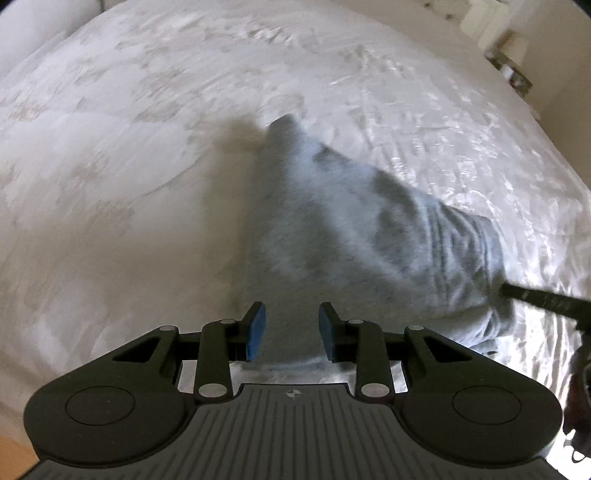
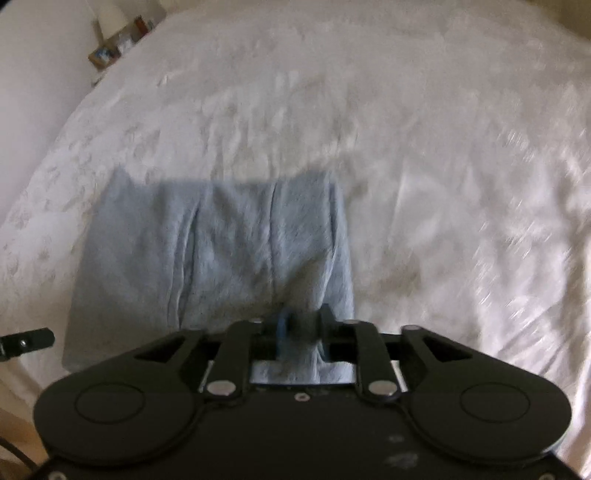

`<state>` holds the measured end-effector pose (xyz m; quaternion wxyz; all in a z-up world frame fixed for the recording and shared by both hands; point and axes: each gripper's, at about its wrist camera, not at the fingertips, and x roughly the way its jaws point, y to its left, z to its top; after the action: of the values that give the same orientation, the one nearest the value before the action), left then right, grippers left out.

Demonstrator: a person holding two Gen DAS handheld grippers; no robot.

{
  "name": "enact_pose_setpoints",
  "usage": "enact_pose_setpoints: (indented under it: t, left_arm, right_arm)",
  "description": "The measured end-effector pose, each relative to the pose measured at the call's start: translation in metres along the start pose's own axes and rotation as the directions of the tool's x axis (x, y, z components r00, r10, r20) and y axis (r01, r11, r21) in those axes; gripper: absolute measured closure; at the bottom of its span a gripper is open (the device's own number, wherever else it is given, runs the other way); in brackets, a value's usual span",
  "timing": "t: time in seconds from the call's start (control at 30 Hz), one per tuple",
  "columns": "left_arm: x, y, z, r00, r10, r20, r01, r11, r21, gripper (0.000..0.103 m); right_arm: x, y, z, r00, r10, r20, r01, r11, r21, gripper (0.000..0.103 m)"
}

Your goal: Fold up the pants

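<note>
Nearest the lens, in the right wrist view, the right gripper [image 2: 301,334] is seen with a bunched ridge of grey cloth caught between its two fingers, the fabric gathered into a small peak there; the pads appear pressed against it, so a pinch on the pants [image 2: 218,254] is shown. No earlier picture is given, so only that grip can be told. From this side the pants are seen folded into a rough rectangle, light grey-blue and fleecy, with several long creases running from the near edge toward the far edge and a straight far hem. They are laid on the white bedspread [image 2: 424,129], near the front edge of the bed, with their right side pulled up slightly toward the fingers. In the left wrist view, the left gripper [image 1: 291,330] is held above the near edge of the pants [image 1: 369,236] with its blue pads apart; grey cloth is seen in the gap behind them, but the pads are not closed on it. From there the garment is blurred, and is seen as a thick wedge narrowing toward a far corner, with folds stacked at its right end. At that right end a dark finger of the other gripper [image 1: 535,297] is seen reaching in. A small lamp [image 2: 107,16] is visible beside the bed.
</note>
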<state>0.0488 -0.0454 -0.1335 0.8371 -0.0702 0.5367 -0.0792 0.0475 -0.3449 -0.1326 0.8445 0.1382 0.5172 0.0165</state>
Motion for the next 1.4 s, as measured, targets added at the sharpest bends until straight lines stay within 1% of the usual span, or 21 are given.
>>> enact_pose_setpoints:
  t: [0.07, 0.13, 0.17, 0.2, 0.23, 0.3, 0.33, 0.37, 0.43, 0.47, 0.53, 0.63, 0.7, 0.73, 0.83, 0.93, 1.03, 1.1, 1.17, 1.27, 1.4]
  left_arm:
    - [0.007, -0.008, 0.004, 1.0, -0.012, -0.001, 0.012, 1.0, 0.015, 0.072]
    - [0.017, -0.014, 0.008, 1.0, -0.025, -0.017, 0.026, 0.999, 0.023, 0.072]
    - [0.024, -0.017, 0.008, 0.999, -0.029, -0.031, 0.03, 0.999, 0.029, 0.072]
    - [0.032, -0.017, 0.006, 0.998, -0.027, -0.054, 0.029, 0.999, 0.031, 0.072]
    - [0.042, -0.016, 0.002, 0.996, -0.013, -0.087, 0.015, 0.999, 0.031, 0.072]
    - [0.057, -0.009, -0.006, 0.988, 0.014, -0.156, -0.011, 1.0, 0.02, 0.072]
    - [0.059, -0.004, -0.008, 0.986, 0.007, -0.169, -0.007, 1.0, 0.0, 0.072]
    - [0.056, 0.0, -0.009, 0.986, -0.006, -0.166, 0.003, 1.0, -0.022, 0.072]
    - [0.047, 0.001, -0.004, 0.988, -0.003, -0.155, -0.001, 1.0, -0.025, 0.072]
    - [0.04, -0.001, 0.0, 0.991, 0.007, -0.135, -0.009, 1.0, -0.013, 0.072]
    - [0.029, -0.006, 0.01, 0.997, 0.012, -0.078, -0.011, 1.0, 0.014, 0.072]
    - [0.025, -0.012, 0.034, 1.0, 0.007, -0.002, -0.007, 1.0, 0.029, 0.071]
    - [0.033, -0.014, 0.052, 1.0, -0.005, 0.018, 0.004, 1.0, 0.021, 0.071]
    - [0.039, -0.017, 0.06, 1.0, -0.004, 0.023, 0.003, 1.0, 0.017, 0.071]
    - [0.062, -0.022, 0.089, 0.999, 0.013, 0.042, -0.014, 1.0, 0.024, 0.071]
    - [0.088, -0.02, 0.111, 0.998, 0.047, 0.035, -0.048, 0.999, 0.021, 0.071]
    - [0.113, -0.003, 0.128, 0.995, 0.095, 0.006, -0.095, 0.994, -0.051, 0.071]
    - [0.124, 0.01, 0.135, 0.994, 0.106, -0.021, -0.108, 0.988, -0.11, 0.07]
    - [0.133, 0.016, 0.139, 0.991, 0.127, -0.046, -0.132, 0.984, -0.121, 0.065]
    - [0.134, 0.019, 0.142, 0.99, 0.129, -0.051, -0.133, 0.987, -0.094, 0.063]
    - [0.115, 0.02, 0.137, 0.996, 0.09, -0.025, -0.092, 0.992, -0.085, 0.063]
  right_arm:
    - [-0.018, 0.007, 0.003, 0.995, -0.021, 0.093, 0.025, 0.999, -0.04, 0.074]
    - [-0.024, 0.015, 0.007, 0.991, 0.011, 0.132, 0.001, 0.996, -0.085, 0.074]
    - [-0.022, 0.018, 0.009, 0.991, 0.038, 0.128, -0.024, 0.994, -0.108, 0.076]
    - [-0.016, 0.021, 0.01, 0.993, 0.055, 0.104, -0.042, 0.991, -0.127, 0.076]
    - [-0.008, 0.023, 0.01, 0.996, 0.049, 0.078, -0.038, 0.99, -0.136, 0.076]
    - [0.013, 0.019, 0.003, 1.0, -0.016, 0.012, 0.017, 0.991, -0.136, 0.076]
    - [0.024, 0.013, 0.0, 0.998, -0.05, -0.04, 0.045, 0.992, -0.12, 0.076]
    - [0.03, 0.006, -0.002, 0.995, -0.067, -0.072, 0.06, 0.994, -0.094, 0.075]
    - [0.027, -0.006, -0.004, 0.996, -0.044, -0.074, 0.04, 0.998, -0.052, 0.075]
    - [0.022, -0.009, -0.002, 0.997, -0.041, -0.066, 0.038, 0.998, -0.05, 0.075]
    - [0.01, -0.012, 0.002, 0.999, -0.045, -0.02, 0.043, 0.998, -0.051, 0.074]
    - [-0.006, -0.008, 0.015, 0.995, -0.032, 0.094, 0.04, 0.996, -0.08, 0.072]
    - [-0.007, 0.001, 0.027, 0.99, 0.002, 0.141, 0.015, 0.993, -0.118, 0.07]
    - [-0.006, 0.005, 0.033, 0.989, 0.029, 0.144, -0.01, 0.991, -0.136, 0.067]
    - [0.005, 0.023, 0.047, 0.988, 0.096, 0.119, -0.073, 0.981, -0.181, 0.066]
    - [0.022, 0.034, 0.056, 0.989, 0.12, 0.087, -0.097, 0.967, -0.235, 0.065]
    - [0.032, 0.033, 0.055, 0.994, 0.092, 0.051, -0.077, 0.968, -0.239, 0.065]
    - [0.038, 0.028, 0.055, 0.999, 0.04, 0.03, -0.032, 0.973, -0.23, 0.063]
    - [0.043, 0.021, 0.053, 1.0, 0.027, 0.009, -0.024, 0.979, -0.201, 0.053]
    - [0.047, 0.012, 0.049, 1.0, 0.026, -0.012, -0.028, 0.984, -0.175, 0.05]
    - [0.039, 0.005, 0.046, 0.999, 0.037, -0.02, -0.04, 0.988, -0.148, 0.049]
